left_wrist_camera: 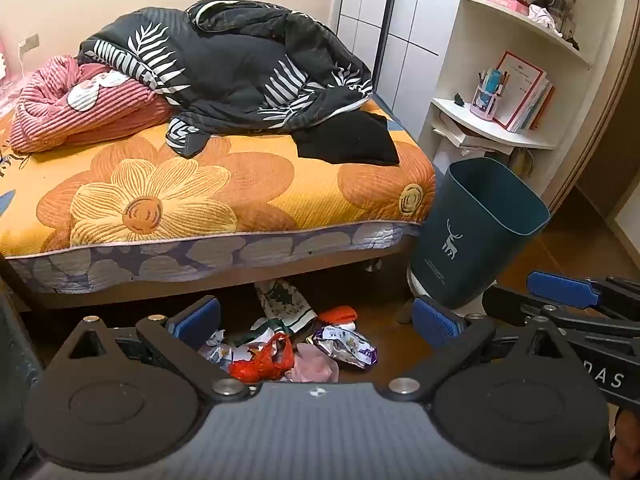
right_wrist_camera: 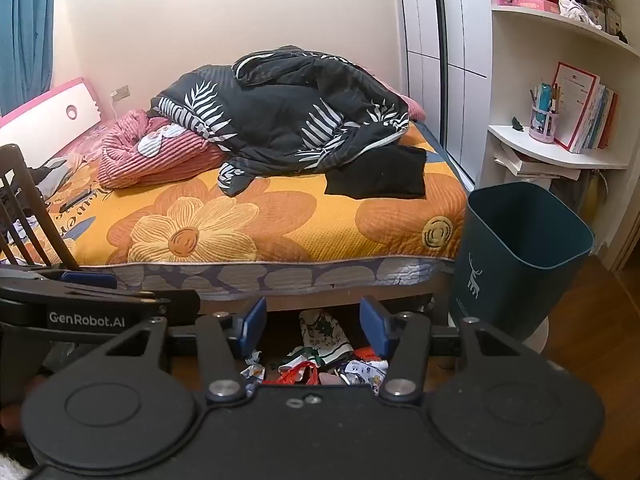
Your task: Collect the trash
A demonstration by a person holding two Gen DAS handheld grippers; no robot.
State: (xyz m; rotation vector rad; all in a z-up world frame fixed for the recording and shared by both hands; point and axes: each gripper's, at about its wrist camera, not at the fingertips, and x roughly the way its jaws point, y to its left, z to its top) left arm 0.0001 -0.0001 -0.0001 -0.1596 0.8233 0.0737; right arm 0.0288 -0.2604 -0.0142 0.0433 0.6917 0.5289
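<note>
1. Part of the trash pile (left_wrist_camera: 294,350) was hidden: in the right wrist view the gripper body covered its near edge, and in the left wrist view the lower wrappers were cut off by the housing.
2. The printing on the purple-and-white wrapper (left_wrist_camera: 346,346) was too small to read, and how many pieces lay in the pile I cannot tell.
3. The pile lay on the wooden floor at the edge of the bed (left_wrist_camera: 224,184), partly under the frame, to the left of the dark teal bin (left_wrist_camera: 476,232).
4. The left gripper (left_wrist_camera: 316,322) had its fingers spread wide with nothing between them; the pile appeared in the gap, beyond the blue pads and apart from them.
5. The right gripper (right_wrist_camera: 313,326) was also parted and held nothing; the trash appeared between and below its pads.
6. The red plastic bag (left_wrist_camera: 266,362) sat at the near side of the pile, crumpled, with no clear long axis.
7. The purple-and-white wrapper lay with its long axis running from upper left to lower right.
8. The bin stood tilted, its opening leaning to the right, away from the bed
</note>
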